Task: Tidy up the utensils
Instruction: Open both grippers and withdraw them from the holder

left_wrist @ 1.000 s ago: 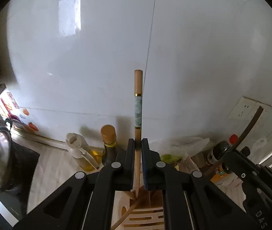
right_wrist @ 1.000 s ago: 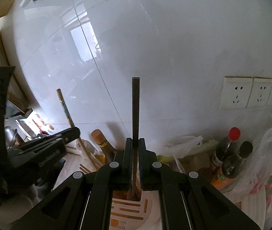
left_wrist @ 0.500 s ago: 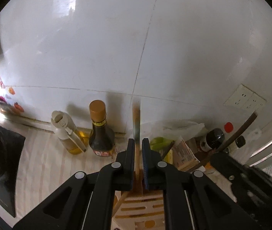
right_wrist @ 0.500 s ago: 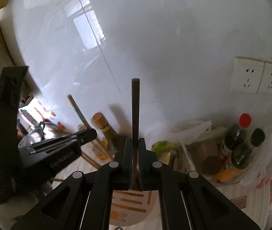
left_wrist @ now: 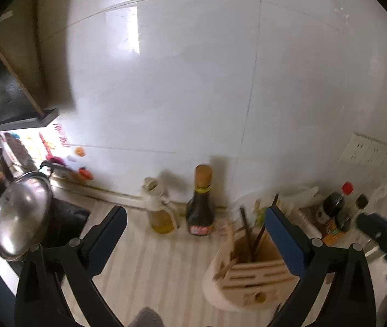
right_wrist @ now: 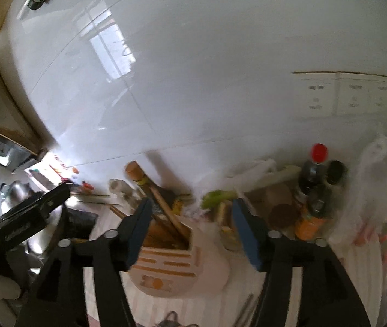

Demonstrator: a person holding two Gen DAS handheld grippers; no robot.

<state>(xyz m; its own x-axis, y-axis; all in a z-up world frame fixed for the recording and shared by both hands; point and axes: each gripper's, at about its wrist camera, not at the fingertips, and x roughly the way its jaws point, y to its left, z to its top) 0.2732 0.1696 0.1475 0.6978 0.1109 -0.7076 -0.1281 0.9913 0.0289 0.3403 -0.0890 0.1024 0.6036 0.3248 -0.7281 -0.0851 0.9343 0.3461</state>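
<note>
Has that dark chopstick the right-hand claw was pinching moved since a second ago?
Yes. The right gripper is open and empty; the chopstick has dropped into the wooden holder, no longer upright against the wall tiles.

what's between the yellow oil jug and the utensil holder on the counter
In the left wrist view, the dark sauce bottle stands between the oil jug and utensil holder.

Chopsticks (right_wrist: 170,215) blurred (ends hidden).

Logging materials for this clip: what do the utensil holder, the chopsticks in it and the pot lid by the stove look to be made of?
Utensil holder: pale, matte, slotted front, probably plastic or ceramic.
Chopsticks: tan and dark sticks, apparently wood or bamboo; blur hides any grain.
Pot lid: polished metal, likely stainless steel, given its mirror-like highlights.
</note>
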